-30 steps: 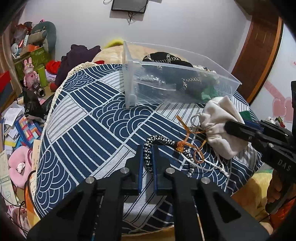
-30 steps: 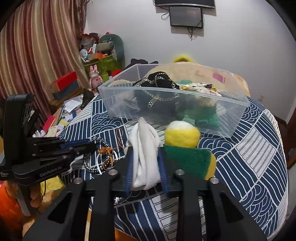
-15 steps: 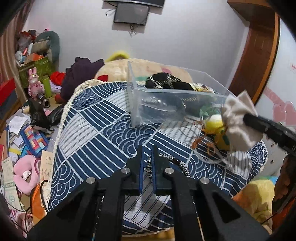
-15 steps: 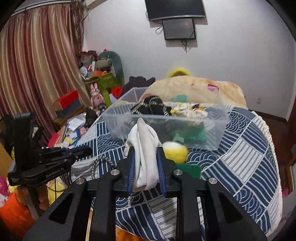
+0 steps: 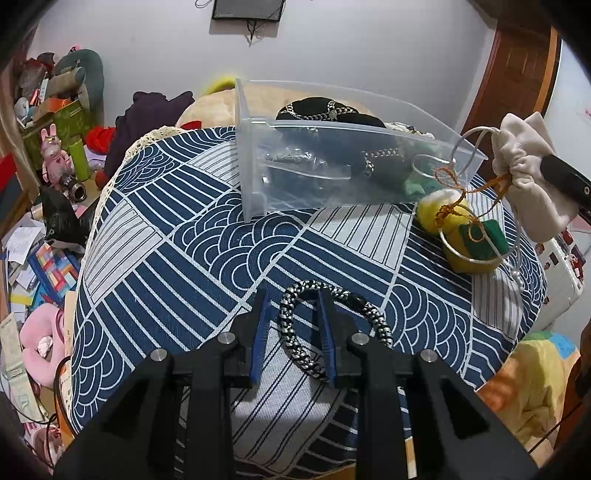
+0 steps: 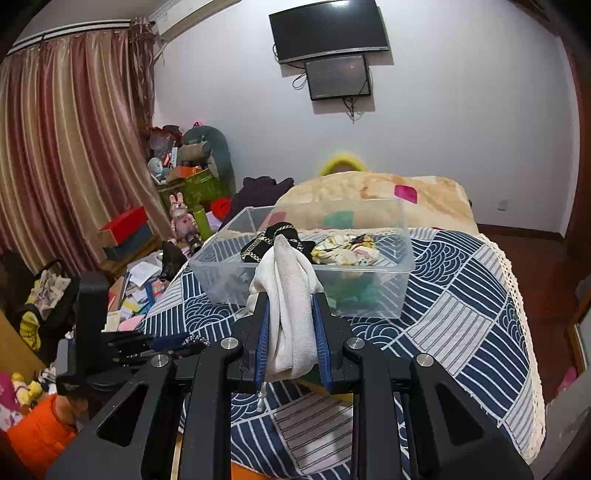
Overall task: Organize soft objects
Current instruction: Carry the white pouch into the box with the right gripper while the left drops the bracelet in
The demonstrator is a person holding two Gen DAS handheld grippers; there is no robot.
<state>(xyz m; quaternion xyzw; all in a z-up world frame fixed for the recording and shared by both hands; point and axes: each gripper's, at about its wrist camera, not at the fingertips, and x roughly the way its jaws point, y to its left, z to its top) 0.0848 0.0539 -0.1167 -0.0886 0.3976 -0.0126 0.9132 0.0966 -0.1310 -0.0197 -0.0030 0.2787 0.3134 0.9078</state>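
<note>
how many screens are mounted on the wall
2: a large TV high on the wall, and a smaller screen right below it. The left wrist view shows only the smaller one.

The right claw (image 5: pixel 565 177) is cut off by the left wrist view's edge at 3 o'clock, only one dark finger showing against the white pouch (image 5: pixel 532 170); in the right wrist view the pouch (image 6: pixel 291 306) hides the front wall of the clear bin (image 6: pixel 369 273); the yellow-green plush toy (image 6: pixel 343 396) shows only as a sliver beneath that claw; the braided cord (image 5: pixel 314 325) runs partly behind the left claw's finger (image 5: pixel 327 332); the bin's lower contents blur behind frosted plastic.
</note>
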